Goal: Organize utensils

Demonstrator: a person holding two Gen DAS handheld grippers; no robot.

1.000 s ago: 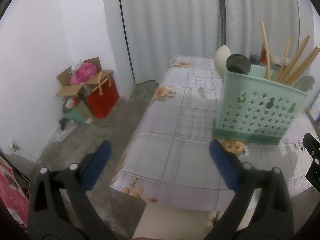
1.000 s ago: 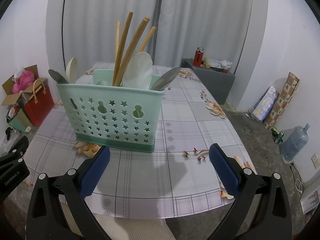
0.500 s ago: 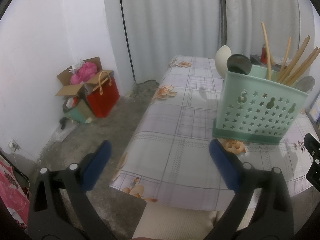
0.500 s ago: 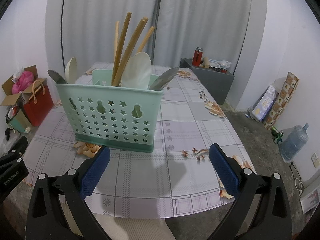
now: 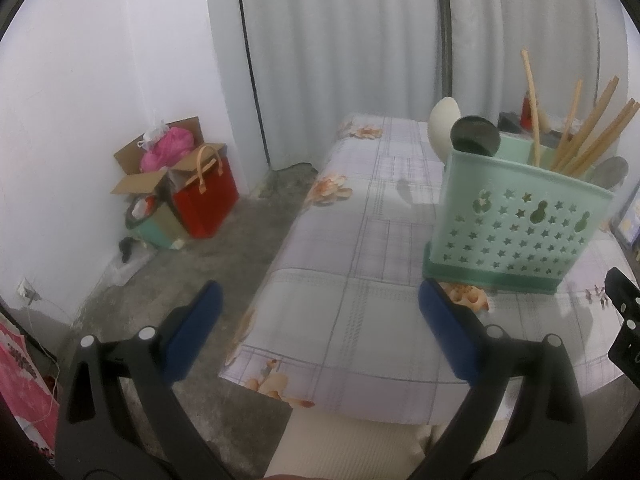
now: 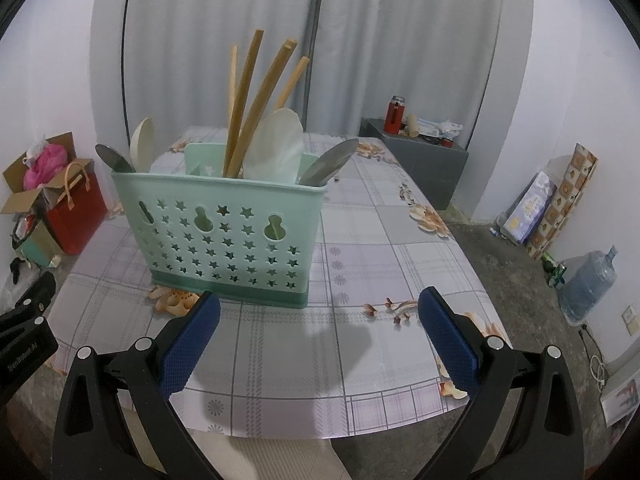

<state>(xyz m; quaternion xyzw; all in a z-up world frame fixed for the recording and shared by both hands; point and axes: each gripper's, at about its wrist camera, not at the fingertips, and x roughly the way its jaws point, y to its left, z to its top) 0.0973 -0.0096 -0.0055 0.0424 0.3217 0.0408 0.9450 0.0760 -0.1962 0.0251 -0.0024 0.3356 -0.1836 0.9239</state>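
Right wrist view: checked floral tablecloth (image 6: 400, 256), grey curtains (image 6: 400, 40), concrete floor (image 6: 512, 256).

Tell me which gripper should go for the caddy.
Probably the right gripper: the caddy sits nearly centred ahead of its open jaws. The left gripper, also open, faces mostly bare tablecloth, caddy off right.

i see the utensil caddy (image 6: 224, 236) sitting slightly higher and further left in my right wrist view than a second ago, and a touch further right in my left wrist view (image 5: 516, 224). so both grippers are drifting a little relative to the caddy, nothing else.
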